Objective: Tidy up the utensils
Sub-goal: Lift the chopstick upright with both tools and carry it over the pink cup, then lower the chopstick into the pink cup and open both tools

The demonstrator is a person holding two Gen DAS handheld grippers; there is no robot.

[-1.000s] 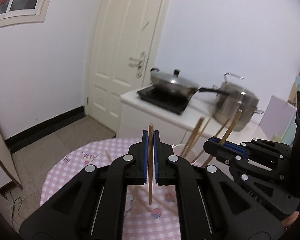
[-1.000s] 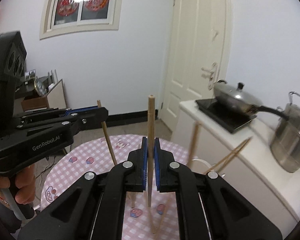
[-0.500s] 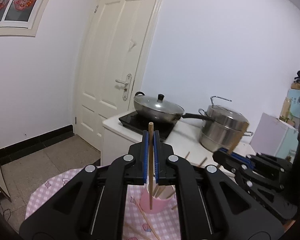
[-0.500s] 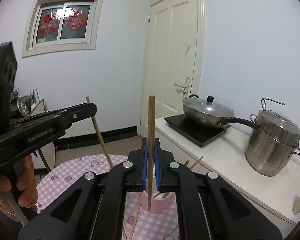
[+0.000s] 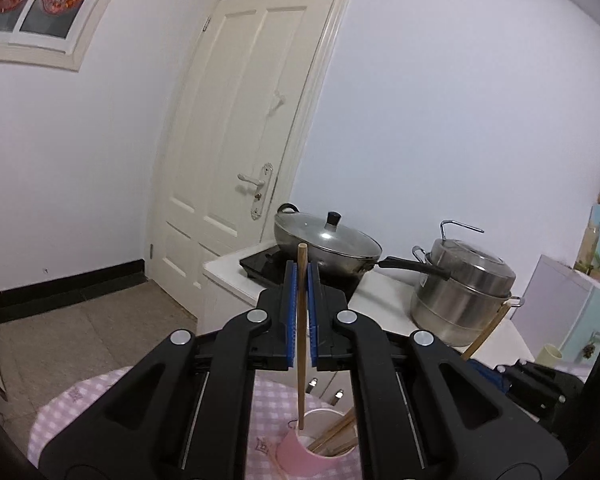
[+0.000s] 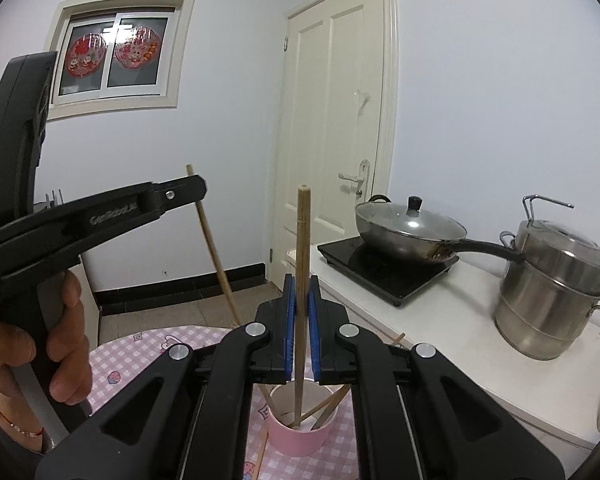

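Note:
My left gripper (image 5: 301, 280) is shut on a wooden chopstick (image 5: 301, 340) held upright, its lower tip just above the rim of the pink cup (image 5: 300, 450). My right gripper (image 6: 301, 292) is shut on another wooden chopstick (image 6: 302, 300), upright, with its lower end inside the pink cup (image 6: 298, 436). The cup stands on the pink checked tablecloth (image 6: 140, 356) and holds several chopsticks. In the right wrist view the left gripper (image 6: 196, 192) shows at the left with its chopstick (image 6: 216, 256).
A white counter (image 6: 460, 344) stands right behind the table with an induction hob, a lidded wok (image 6: 408, 228) and a steel steamer pot (image 6: 556, 292). A loose chopstick (image 6: 262, 454) lies on the cloth by the cup. A white door (image 5: 244, 160) is behind.
Both grippers have moved forward and down over the pink cup. The right chopstick's end has gone into the cup; the left chopstick's tip has come down to the rim.

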